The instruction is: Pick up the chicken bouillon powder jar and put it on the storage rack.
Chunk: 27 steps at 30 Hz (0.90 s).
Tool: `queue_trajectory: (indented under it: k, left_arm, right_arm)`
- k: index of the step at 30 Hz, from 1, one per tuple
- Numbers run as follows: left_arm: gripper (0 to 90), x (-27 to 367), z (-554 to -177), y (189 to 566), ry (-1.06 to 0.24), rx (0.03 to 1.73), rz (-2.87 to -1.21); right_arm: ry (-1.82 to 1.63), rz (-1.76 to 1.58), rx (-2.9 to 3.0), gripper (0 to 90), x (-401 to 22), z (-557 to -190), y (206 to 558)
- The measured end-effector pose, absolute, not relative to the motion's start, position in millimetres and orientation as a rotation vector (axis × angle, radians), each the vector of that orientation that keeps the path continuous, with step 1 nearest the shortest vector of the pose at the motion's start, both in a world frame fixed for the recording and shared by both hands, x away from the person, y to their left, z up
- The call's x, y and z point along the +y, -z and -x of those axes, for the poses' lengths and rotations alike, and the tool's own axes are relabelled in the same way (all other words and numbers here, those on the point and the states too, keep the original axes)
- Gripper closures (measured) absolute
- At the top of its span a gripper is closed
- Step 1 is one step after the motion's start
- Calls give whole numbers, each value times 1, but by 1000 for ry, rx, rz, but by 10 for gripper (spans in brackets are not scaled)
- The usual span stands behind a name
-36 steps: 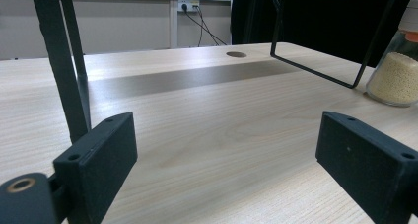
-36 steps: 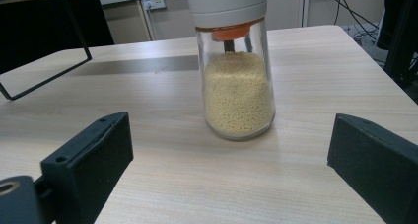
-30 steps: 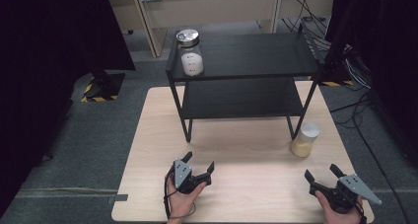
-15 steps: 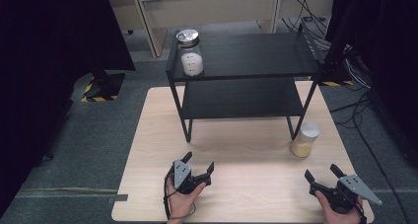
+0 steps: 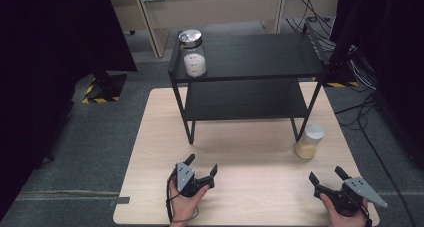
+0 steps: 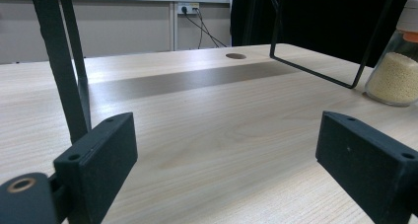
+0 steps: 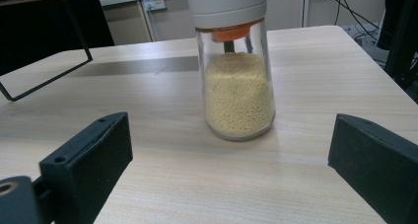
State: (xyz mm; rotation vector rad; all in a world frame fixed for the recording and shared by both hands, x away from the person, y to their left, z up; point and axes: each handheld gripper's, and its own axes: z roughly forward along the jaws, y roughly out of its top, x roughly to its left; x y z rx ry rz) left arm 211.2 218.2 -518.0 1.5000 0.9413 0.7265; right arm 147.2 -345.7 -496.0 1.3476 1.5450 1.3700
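Near the front edge of the pale wooden surface (image 5: 150,137), left of the middle, the left claw (image 5: 202,168) is held low in a hand, its jaws spread wide with nothing between them. In the left gripper view the jaws point across bare wood toward a leg of the black shelf rack (image 5: 250,77).

The rack stands at the back of the surface. On the left end of its top shelf sits a glass jar (image 5: 193,54) with a shiny metal lid and white contents.

Farther right, just beside the rack's front right leg, stands the shaker (image 5: 309,141). It is upright on the surface, touching neither claw. It is a clear glass cylinder with a white cap, an orange ring under the cap, and fine yellow grains filling roughly the lower two thirds.

At the front right corner, the right claw (image 5: 327,176) is also spread wide and holds nothing. In the right gripper view the shaker (image 7: 235,86) stands ahead of the jaws, roughly centred between them.
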Motion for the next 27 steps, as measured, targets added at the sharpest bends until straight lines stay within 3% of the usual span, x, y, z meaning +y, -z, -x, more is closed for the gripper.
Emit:
queue_trajectory:
  k: [13, 27]
  left_arm:
    - [82, 219, -211, 519, -719, 940, -1493]
    - [82, 219, -211, 518, -716, 943, -1495]
  right_arm:
    - [-1359, -1307, 1555, 32, -339, -153, 492]
    - [-1354, -1296, 1516, 64, -329, -201, 476]
